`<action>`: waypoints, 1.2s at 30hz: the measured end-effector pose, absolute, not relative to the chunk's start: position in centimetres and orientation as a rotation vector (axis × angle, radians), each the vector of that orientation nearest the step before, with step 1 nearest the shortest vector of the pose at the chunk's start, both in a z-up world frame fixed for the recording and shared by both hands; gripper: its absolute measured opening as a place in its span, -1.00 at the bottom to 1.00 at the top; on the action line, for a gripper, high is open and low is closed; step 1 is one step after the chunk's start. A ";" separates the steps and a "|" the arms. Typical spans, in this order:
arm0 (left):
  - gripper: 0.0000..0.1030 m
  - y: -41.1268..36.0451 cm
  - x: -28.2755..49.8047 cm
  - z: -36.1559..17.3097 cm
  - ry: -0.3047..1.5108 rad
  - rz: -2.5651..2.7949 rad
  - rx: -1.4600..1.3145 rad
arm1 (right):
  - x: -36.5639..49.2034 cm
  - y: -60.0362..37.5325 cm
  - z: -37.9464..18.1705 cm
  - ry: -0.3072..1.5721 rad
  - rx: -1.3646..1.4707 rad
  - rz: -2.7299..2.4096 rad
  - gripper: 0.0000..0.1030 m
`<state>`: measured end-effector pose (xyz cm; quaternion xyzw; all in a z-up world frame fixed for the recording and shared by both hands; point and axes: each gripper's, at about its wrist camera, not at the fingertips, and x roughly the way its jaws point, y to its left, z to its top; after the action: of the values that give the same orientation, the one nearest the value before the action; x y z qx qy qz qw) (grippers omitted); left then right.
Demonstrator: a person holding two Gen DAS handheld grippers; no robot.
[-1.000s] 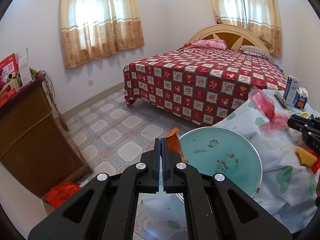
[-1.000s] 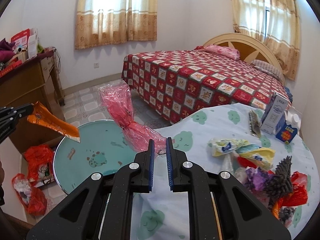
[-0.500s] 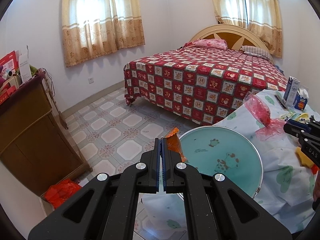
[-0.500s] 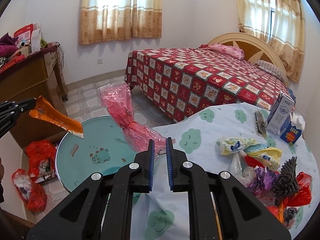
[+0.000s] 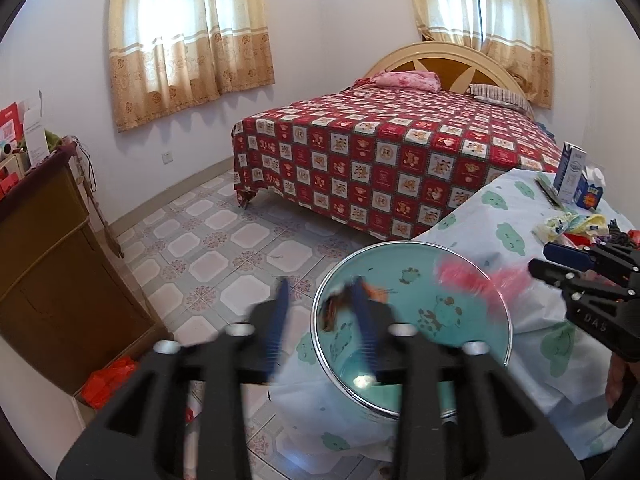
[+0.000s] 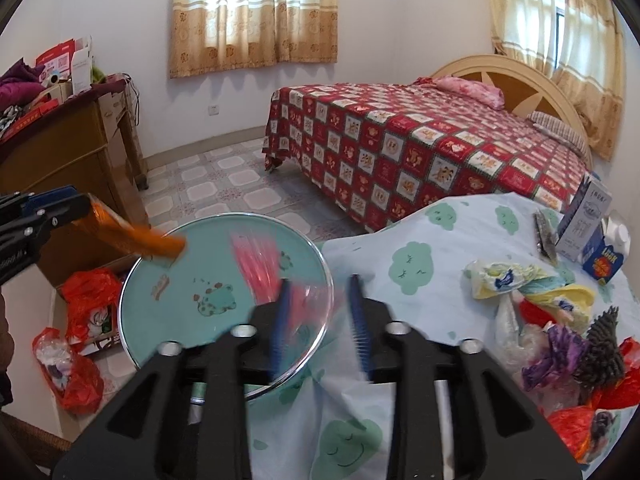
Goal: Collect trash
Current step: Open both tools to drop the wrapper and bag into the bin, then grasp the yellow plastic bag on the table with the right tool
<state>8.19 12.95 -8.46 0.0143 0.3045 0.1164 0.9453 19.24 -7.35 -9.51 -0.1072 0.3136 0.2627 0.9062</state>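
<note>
A round teal basin (image 5: 412, 320) with a metal rim (image 6: 132, 280) stands beside the cloth-covered table. My left gripper (image 5: 320, 316) is open above its left edge; the orange wrapper (image 5: 340, 304) is blurred and dropping from it, and shows in the right wrist view (image 6: 136, 236). My right gripper (image 6: 320, 316) is open over the basin's right rim; the pink plastic bag (image 6: 260, 268) is blurred and falling into the basin, and also shows in the left wrist view (image 5: 472, 280).
A pile of mixed wrappers (image 6: 560, 320) and cartons (image 6: 584, 220) lies on the table (image 6: 400, 240) to the right. Red bags (image 6: 84, 300) sit on the floor by a wooden cabinet (image 5: 48, 260). A bed (image 5: 380, 152) stands behind.
Both grippers have opened. The orange wrapper and the pink bag have come loose and are falling toward the basin.
</note>
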 end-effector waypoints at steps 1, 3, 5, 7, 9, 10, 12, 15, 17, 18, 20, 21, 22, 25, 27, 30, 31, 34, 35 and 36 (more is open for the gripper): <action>-0.24 12.7 8.2 -8.5 0.621 0.227 0.033 | 19.2 -7.4 -9.6 0.648 -0.221 0.539 -0.31; -0.24 12.6 8.3 -8.5 0.625 0.219 0.034 | 19.2 -7.6 -9.6 0.652 -0.217 0.533 -0.29; -0.19 12.1 8.3 -8.7 0.630 0.212 0.041 | 19.0 -8.1 -9.4 0.649 -0.208 0.518 -0.26; -0.13 11.7 8.2 -8.9 0.635 0.208 0.044 | 18.7 -8.7 -9.0 0.645 -0.204 0.503 -0.22; -0.03 11.1 8.1 -9.3 0.641 0.199 0.045 | 17.8 -10.1 -8.4 0.635 -0.207 0.471 -0.17; 0.04 10.5 8.0 -9.7 0.646 0.191 0.052 | 17.4 -10.8 -8.2 0.631 -0.211 0.451 -0.16; 0.05 9.0 7.7 -10.7 0.665 0.160 0.071 | 16.0 -13.5 -7.5 0.622 -0.193 0.406 -0.13; 0.06 7.0 7.4 -11.8 0.697 0.099 0.089 | 13.3 -18.3 -7.0 0.604 -0.169 0.305 0.01; 0.09 5.2 6.8 -12.4 0.703 0.058 0.121 | 11.6 -20.9 -7.1 0.602 -0.156 0.254 0.07; 0.10 4.6 6.6 -12.5 0.705 0.044 0.130 | 10.4 -22.6 -7.2 0.601 -0.156 0.209 0.08; 0.12 3.2 6.1 -12.9 0.705 0.016 0.152 | 8.6 -25.3 -7.6 0.605 -0.143 0.142 0.08; 0.12 2.8 5.9 -13.0 0.706 0.012 0.158 | 7.6 -26.8 -7.8 0.608 -0.124 0.108 0.09; 0.13 2.2 5.8 -13.2 0.708 0.002 0.162 | 6.7 -27.9 -8.2 0.614 -0.103 0.085 0.10; 0.15 0.5 5.5 -13.5 0.713 -0.022 0.177 | 4.9 -29.5 -9.1 0.625 -0.053 0.068 0.17; 0.18 -0.6 5.2 -13.6 0.711 -0.038 0.198 | 4.6 -29.2 -9.6 0.634 -0.033 0.084 0.18; 0.19 -1.3 5.1 -13.3 0.703 -0.052 0.199 | 5.1 -28.2 -11.0 0.678 -0.039 0.109 0.18; 0.20 -1.6 5.1 -13.1 0.693 -0.054 0.200 | 5.3 -28.1 -11.2 0.691 -0.033 0.104 0.18; 0.22 -2.2 5.1 -12.4 0.676 -0.064 0.189 | 5.9 -29.0 -12.7 0.749 -0.003 0.096 -0.15; 0.22 -2.7 5.3 -12.1 0.671 -0.070 0.189 | 5.9 -29.3 -13.1 0.765 0.010 0.105 -0.27; 0.22 -3.0 5.3 -12.0 0.668 -0.074 0.189 | 6.0 -29.5 -13.3 0.771 0.025 0.114 -0.33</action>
<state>5.33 -2.95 -12.02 0.0926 0.3271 -0.0361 0.9397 5.97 -29.55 -13.34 0.0121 0.3760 0.0558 0.9249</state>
